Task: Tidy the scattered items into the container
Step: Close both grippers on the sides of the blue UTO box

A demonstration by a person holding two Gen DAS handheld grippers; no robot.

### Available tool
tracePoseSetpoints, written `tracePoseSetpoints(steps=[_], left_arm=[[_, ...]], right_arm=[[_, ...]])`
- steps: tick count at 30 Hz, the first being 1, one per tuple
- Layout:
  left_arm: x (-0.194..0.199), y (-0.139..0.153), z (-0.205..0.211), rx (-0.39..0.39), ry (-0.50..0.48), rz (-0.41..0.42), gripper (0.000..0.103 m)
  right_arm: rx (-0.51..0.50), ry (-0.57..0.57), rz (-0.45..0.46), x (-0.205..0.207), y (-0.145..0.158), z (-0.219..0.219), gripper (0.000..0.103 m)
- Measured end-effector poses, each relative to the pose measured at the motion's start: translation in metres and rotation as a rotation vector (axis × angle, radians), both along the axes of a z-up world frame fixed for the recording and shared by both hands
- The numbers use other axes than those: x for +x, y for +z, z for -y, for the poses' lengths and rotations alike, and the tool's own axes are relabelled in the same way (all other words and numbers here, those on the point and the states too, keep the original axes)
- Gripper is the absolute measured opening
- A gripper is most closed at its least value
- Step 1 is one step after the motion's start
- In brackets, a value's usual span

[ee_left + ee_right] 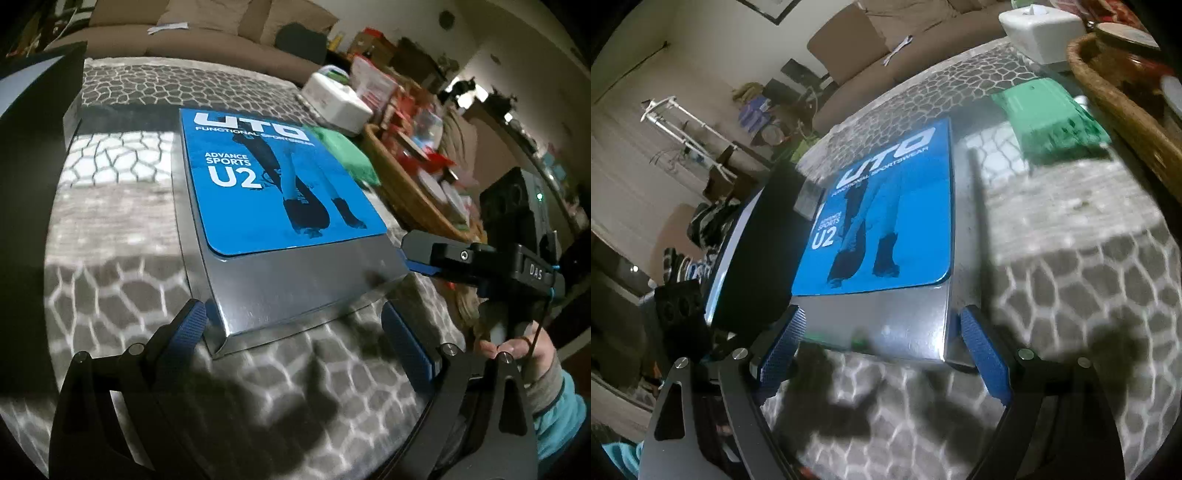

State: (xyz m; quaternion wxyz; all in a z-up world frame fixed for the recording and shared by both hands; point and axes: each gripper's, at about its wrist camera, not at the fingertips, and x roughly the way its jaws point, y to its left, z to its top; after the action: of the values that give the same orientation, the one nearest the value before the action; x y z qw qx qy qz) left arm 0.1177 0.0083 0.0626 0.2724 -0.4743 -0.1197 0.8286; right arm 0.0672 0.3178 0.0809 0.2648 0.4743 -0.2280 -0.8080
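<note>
Left gripper [295, 347]: spread wide, nothing held. Silver box [295, 280] just ahead, near short edge between pads, long axis running away. Right gripper [882, 350]: likewise unclenched, at adjacent corner. Green packet [347, 155] beyond box.

Green packet [1052, 118] smeared by blur, wicker basket [1126, 122] cut by frame edge
</note>
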Motion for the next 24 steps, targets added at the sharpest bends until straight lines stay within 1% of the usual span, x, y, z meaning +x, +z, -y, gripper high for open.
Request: tracePoseSetpoints(steps=[4, 7, 10, 12, 15, 16, 18, 20, 23, 24], left_arm=[[0.031, 0.0, 0.001, -0.006, -0.014, 0.015, 0.095], [0.045, -0.002, 0.006, -0.014, 0.005, 0.028, 0.095], [0.047, -0.002, 0.013, -0.017, 0.037, 0.03, 0.095], [0.042, -0.002, 0.021, -0.01, 0.062, 0.025, 0.095], [0.037, 0.001, 0.041, 0.026, 0.122, 0.02, 0.095], [0.038, 0.003, 0.045, 0.034, 0.141, 0.016, 0.095], [0.046, 0.01, 0.056, 0.063, 0.176, 0.0, 0.095], [0.061, 0.015, 0.063, 0.087, 0.198, -0.004, 0.095], [0.082, 0.012, 0.063, 0.139, 0.192, 0.029, 0.096], [0.086, 0.01, 0.059, 0.145, 0.182, 0.038, 0.096]], right_arm=[[-0.023, 0.0, 0.035, 0.035, -0.004, -0.003, 0.088], [-0.038, 0.019, 0.051, 0.057, -0.005, 0.0, 0.088], [-0.051, 0.045, 0.058, 0.076, -0.005, 0.009, 0.088], [-0.083, 0.059, 0.071, 0.084, -0.007, 0.015, 0.088], [-0.149, 0.084, 0.1, 0.092, -0.011, 0.024, 0.088], [-0.153, 0.088, 0.1, 0.094, -0.01, 0.027, 0.088], [-0.135, 0.094, 0.076, 0.095, -0.002, 0.028, 0.088], [-0.102, 0.07, 0.028, 0.089, 0.012, 0.019, 0.088], [-0.028, 0.007, -0.041, 0.057, 0.035, -0.003, 0.088], [-0.009, -0.024, -0.06, 0.037, 0.043, -0.013, 0.088]])
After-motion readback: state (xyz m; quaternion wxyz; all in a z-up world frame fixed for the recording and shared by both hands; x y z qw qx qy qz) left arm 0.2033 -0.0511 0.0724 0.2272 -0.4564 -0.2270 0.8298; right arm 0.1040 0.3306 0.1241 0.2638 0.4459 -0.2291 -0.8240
